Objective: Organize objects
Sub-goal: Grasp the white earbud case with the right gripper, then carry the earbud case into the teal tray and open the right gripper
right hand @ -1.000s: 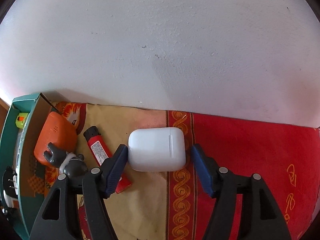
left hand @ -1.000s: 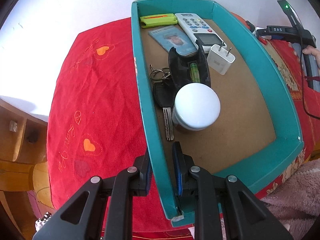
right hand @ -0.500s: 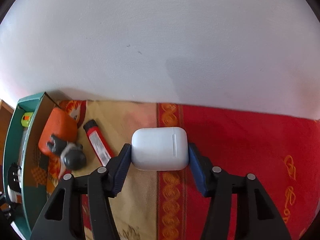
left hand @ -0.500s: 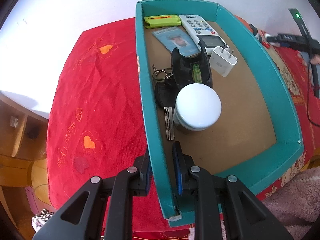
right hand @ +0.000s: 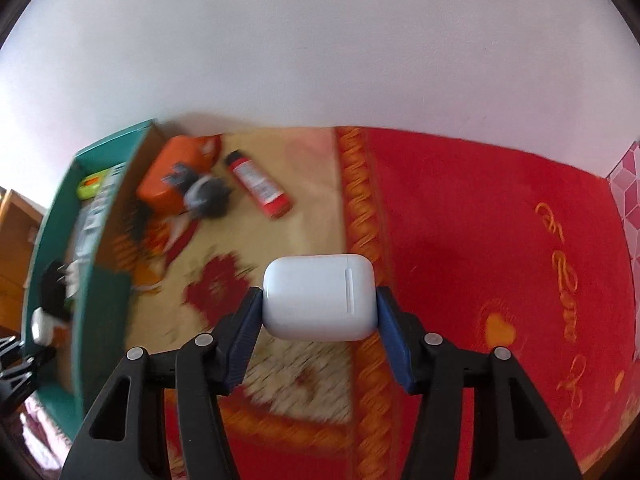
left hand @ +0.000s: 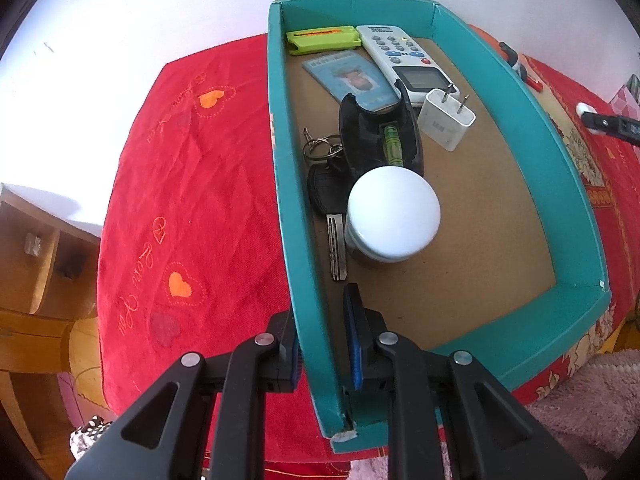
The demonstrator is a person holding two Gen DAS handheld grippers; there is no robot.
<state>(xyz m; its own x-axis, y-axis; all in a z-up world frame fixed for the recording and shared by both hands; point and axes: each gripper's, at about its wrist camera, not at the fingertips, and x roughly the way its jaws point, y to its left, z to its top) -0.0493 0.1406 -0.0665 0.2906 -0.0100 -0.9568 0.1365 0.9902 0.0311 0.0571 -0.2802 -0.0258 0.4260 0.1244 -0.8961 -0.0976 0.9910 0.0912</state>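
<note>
My left gripper [left hand: 322, 330] is shut on the left wall of the teal box [left hand: 286, 216], one finger outside, one inside. The box holds a white-lidded jar [left hand: 394, 212], keys [left hand: 328, 184], a black case [left hand: 378, 138], a white charger [left hand: 446, 124], a remote [left hand: 404, 60], a card [left hand: 348, 80] and a green tool [left hand: 322, 39]. My right gripper [right hand: 319, 300] is shut on a white earbud case [right hand: 319, 296], lifted above the cloth. The teal box [right hand: 86, 248] lies to its left.
On the patterned cloth right of the box lie an orange object [right hand: 170, 180], a grey figurine [right hand: 206, 194] and a red tube [right hand: 258, 184]. A red tablecloth [left hand: 188, 184] covers the table. A wooden shelf [left hand: 36, 256] stands at the left. A white wall is behind.
My right gripper closed on the white earbud case and lifted it up off the cloth, moving back from the wall. My left gripper stayed clamped on the box wall.
</note>
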